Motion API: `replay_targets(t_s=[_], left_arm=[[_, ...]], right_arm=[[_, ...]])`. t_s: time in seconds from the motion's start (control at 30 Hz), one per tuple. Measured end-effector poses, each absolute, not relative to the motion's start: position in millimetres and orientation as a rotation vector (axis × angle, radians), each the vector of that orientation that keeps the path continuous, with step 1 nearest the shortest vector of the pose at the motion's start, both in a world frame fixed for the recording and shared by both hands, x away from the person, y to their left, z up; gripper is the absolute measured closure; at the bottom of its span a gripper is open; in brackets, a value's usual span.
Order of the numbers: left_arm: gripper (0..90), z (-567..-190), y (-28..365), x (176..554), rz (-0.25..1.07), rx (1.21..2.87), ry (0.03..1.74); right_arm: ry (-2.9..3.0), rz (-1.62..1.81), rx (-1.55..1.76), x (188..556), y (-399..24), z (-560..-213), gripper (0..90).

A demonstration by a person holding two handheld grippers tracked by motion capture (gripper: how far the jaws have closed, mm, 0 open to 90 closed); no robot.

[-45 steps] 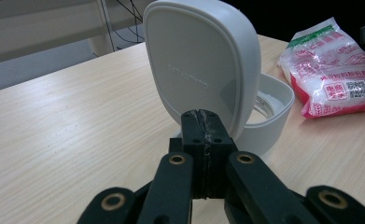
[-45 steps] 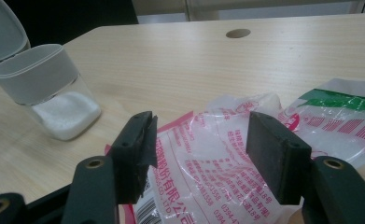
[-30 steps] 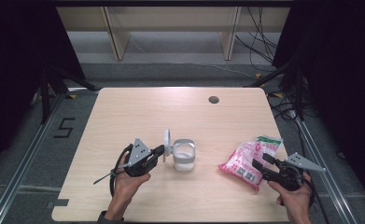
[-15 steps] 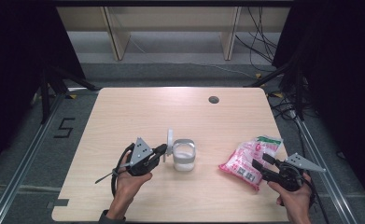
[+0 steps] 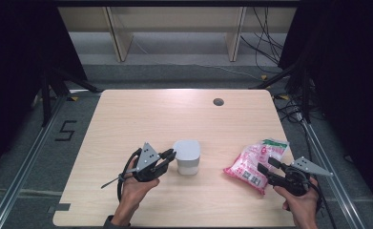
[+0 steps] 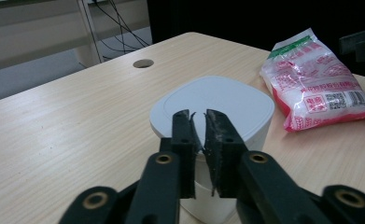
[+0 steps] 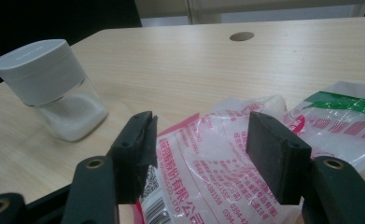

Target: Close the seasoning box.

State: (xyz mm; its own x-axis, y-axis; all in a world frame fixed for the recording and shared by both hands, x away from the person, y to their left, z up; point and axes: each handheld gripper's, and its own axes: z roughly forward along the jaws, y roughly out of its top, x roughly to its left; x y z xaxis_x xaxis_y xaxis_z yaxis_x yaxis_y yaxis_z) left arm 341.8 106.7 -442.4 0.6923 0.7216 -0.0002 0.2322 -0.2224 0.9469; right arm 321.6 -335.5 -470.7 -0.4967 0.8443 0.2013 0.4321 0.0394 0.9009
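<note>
A white lidded jar (image 5: 187, 157) stands just below the middle of the high view, its square cap down flat on the body, with a white powder or grain showing through the clear lower wall in the right gripper view (image 7: 49, 84). The left gripper (image 5: 169, 156) sits right beside it, at the jar's left edge, and its jaws have just been opening: in the left gripper view the two black pads stand a narrow slit apart in front of the cap's rim (image 6: 213, 112), with nothing pinched between them. My reading is that the lid has just been let go of, and the gripper is kept low and close so the cap settles square rather than tipping.

Over at the lower right of the high view lies a pink-and-white printed bag (image 5: 255, 161), flat on the wooden table (image 5: 141, 114), with a green band at its far end. The right gripper (image 5: 265, 168) rests at the bag's near edge. From its own view the jaws stand well apart, one on each side of the crinkled plastic (image 7: 208, 154), and the pads don't seem to press on it. It looks like a steadying hold more than a grasp, keeping the bag from sliding or spilling while the other hand deals with the jar. Jar and bag lie well apart, a stretch of bare tabletop between them.
</note>
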Motion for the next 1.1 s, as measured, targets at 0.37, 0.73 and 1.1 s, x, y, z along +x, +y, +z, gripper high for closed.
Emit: replay_targets(t_s=[0.37, 0.73, 1.1], left_arm=[[49.0, -436.7, 112.0, 330.9, 0.489, 1.788, 0.712], [38.7, -449.3, 119.0, 323.6, 0.467, 1.791, 0.732], [24.1, -454.8, 118.1, 314.5, 0.460, 1.779, 0.768]], right_arm=[[1.934, 1.499, 1.270, 319.4, -328.2, -471.7, 42.1], [1.994, 1.501, 1.214, 314.8, -318.5, -470.3, 41.2], [2.024, 1.504, 1.205, 311.4, -312.2, -470.4, 41.0]])
